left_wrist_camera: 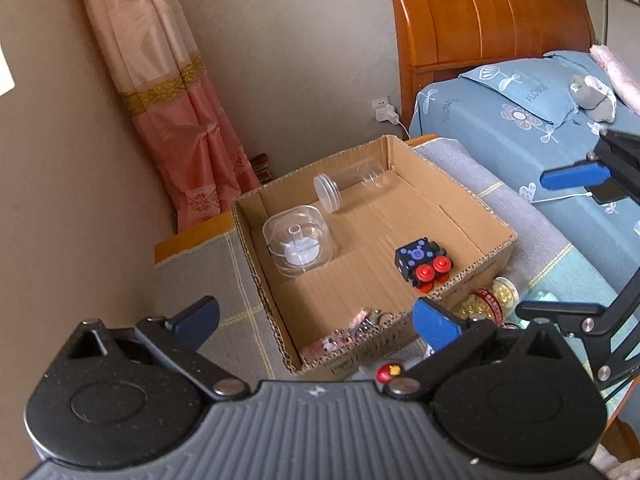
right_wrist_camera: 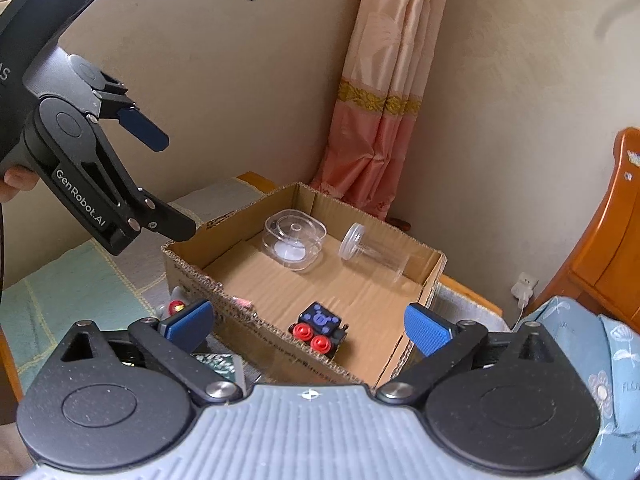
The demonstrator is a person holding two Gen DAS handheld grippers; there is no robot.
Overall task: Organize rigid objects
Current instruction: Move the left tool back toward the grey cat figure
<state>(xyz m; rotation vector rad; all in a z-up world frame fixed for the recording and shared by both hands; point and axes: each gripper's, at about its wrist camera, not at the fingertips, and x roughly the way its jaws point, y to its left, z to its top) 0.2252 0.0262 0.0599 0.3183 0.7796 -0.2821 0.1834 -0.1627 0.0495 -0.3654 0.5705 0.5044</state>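
Note:
An open cardboard box (left_wrist_camera: 478, 274) stands on a cloth-covered surface. Inside lie a clear square container (left_wrist_camera: 298, 240), a clear round jar (left_wrist_camera: 348, 184) on its side, a black toy train with red wheels (left_wrist_camera: 422, 268) and a pink keychain item (left_wrist_camera: 348, 336) against the near wall. My left gripper (left_wrist_camera: 316, 320) is open above the box's near edge, nothing between its fingers. My right gripper (right_wrist_camera: 308, 324) is open over the box's other side, just above the toy train (right_wrist_camera: 320, 328), and holds nothing. Each gripper appears in the other's view: left gripper (right_wrist_camera: 168, 184), right gripper (left_wrist_camera: 560, 240).
Outside the box sit a jar of golden beads with a red label (left_wrist_camera: 496, 300), a small red item (left_wrist_camera: 389, 372) and a green patterned packet (right_wrist_camera: 218, 364). A bed with blue sheets (left_wrist_camera: 500, 120), a wooden headboard (left_wrist_camera: 480, 12), a phone (left_wrist_camera: 608, 194), a pink curtain (left_wrist_camera: 172, 92) and a wall charger (left_wrist_camera: 384, 110) surround it.

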